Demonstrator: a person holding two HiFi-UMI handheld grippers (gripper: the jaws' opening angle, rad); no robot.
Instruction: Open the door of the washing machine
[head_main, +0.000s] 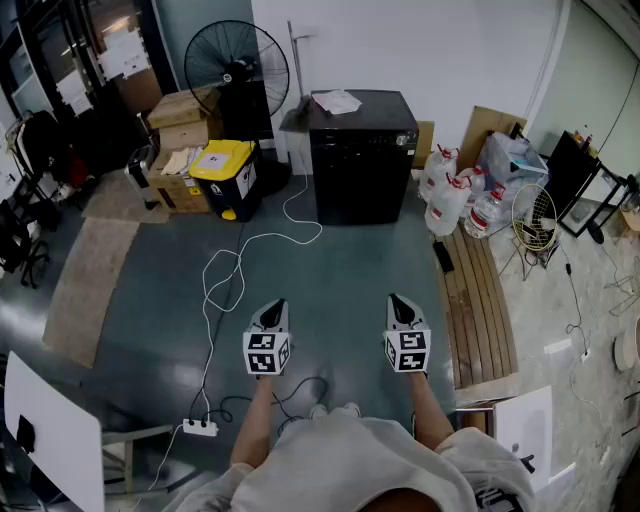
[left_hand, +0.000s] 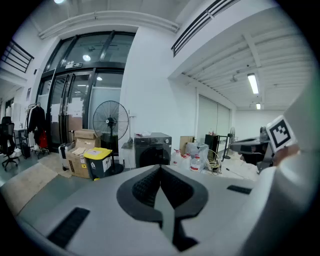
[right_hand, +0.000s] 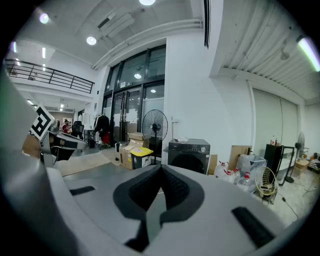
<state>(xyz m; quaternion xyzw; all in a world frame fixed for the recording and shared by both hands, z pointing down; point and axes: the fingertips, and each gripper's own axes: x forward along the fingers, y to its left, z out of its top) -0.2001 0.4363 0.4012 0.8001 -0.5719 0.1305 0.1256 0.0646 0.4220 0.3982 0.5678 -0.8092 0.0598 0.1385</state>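
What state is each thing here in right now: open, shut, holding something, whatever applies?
washer door, shut.
left gripper, fingers together, holding nothing.
right gripper, fingers together, holding nothing.
bin, yellow lid closed.
fan, upright; running or not, cannot tell.

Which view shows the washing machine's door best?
The right gripper view: the washing machine faces the camera, its round door shut. The left gripper view shows it smaller and farther off; the head view looks down on its top and dark front.
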